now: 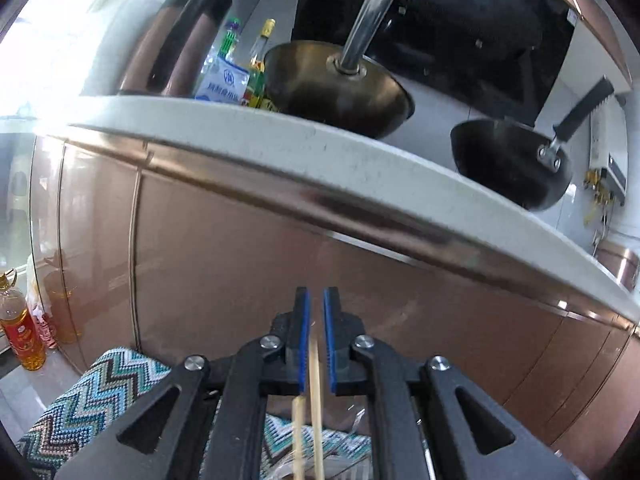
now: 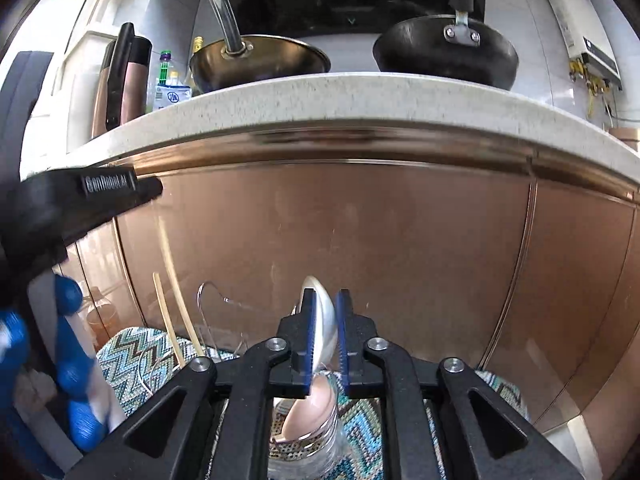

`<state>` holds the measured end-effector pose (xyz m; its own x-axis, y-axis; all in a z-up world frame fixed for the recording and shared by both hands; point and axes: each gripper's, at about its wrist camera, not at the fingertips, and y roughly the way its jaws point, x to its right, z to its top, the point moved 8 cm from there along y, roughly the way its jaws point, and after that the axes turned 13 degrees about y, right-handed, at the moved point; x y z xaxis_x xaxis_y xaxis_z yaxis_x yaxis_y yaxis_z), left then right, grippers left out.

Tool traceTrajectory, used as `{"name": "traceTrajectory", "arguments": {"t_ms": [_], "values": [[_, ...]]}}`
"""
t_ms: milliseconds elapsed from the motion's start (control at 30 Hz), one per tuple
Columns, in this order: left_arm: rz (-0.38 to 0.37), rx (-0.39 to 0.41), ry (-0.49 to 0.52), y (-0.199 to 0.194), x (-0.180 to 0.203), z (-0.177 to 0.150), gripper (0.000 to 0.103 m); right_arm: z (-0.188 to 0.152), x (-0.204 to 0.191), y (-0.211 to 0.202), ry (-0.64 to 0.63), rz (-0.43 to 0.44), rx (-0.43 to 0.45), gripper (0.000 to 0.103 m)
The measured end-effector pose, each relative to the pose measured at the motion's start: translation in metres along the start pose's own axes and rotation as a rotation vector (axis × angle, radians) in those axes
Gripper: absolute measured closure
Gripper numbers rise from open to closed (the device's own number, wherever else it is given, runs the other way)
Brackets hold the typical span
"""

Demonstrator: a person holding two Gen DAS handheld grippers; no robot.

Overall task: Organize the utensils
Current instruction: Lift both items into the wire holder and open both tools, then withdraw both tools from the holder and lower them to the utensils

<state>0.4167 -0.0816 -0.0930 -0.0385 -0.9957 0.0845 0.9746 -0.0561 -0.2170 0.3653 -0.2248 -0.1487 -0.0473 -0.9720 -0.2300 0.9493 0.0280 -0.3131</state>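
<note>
Nearest in the left wrist view, the left gripper (image 1: 316,300) has its blue pads slightly apart. Two chopsticks (image 1: 316,392) stand in the gap, touching neither pad as far as can be seen, so the jaws are open around them. Their lower ends drop toward a clear container that is mostly hidden by the gripper body. Below lies a zigzag cloth (image 1: 100,392).

In the right wrist view, the right gripper (image 2: 325,312) also stands a little open. A spoon (image 2: 324,320) rests between its pads with the bowl uppermost; whether the pads still press it cannot be told. The handle runs down into a ribbed glass jar (image 2: 308,440) on the same cloth (image 2: 132,356). To the left, the chopsticks (image 2: 176,304) lean in a clear glass (image 2: 216,320), just beside the jar. The left gripper's black body (image 2: 80,200) and a blue-gloved hand (image 2: 60,360) fill the left edge.

Beyond stands a copper cabinet front (image 2: 360,248). Above it runs the speckled counter (image 2: 320,96), bearing a wok (image 2: 260,60), a black pan (image 2: 444,52), bottles (image 2: 164,76) and a kettle (image 2: 124,76).
</note>
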Motion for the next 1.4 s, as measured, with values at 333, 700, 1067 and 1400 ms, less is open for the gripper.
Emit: {"name": "traceTrajectory", "arguments": {"t_ms": [333, 700, 1067, 1400], "values": [[0.052, 0.022, 0.017, -0.06, -0.036, 0.029, 0.067, 0.027, -0.003, -0.052, 0.042, -0.001, 0.046, 0.071], [0.126, 0.022, 0.103, -0.183, -0.071, 0.057, 0.056, 0.057, -0.027, -0.17, 0.099, 0.041, 0.128, 0.052], [0.178, 0.02, 0.114, -0.285, -0.114, 0.042, 0.052, 0.06, -0.032, -0.289, 0.119, 0.027, 0.241, 0.034], [0.214, 0.026, 0.168, -0.337, -0.122, 0.025, 0.051, 0.042, -0.007, -0.334, 0.151, -0.04, 0.27, 0.033]]}}
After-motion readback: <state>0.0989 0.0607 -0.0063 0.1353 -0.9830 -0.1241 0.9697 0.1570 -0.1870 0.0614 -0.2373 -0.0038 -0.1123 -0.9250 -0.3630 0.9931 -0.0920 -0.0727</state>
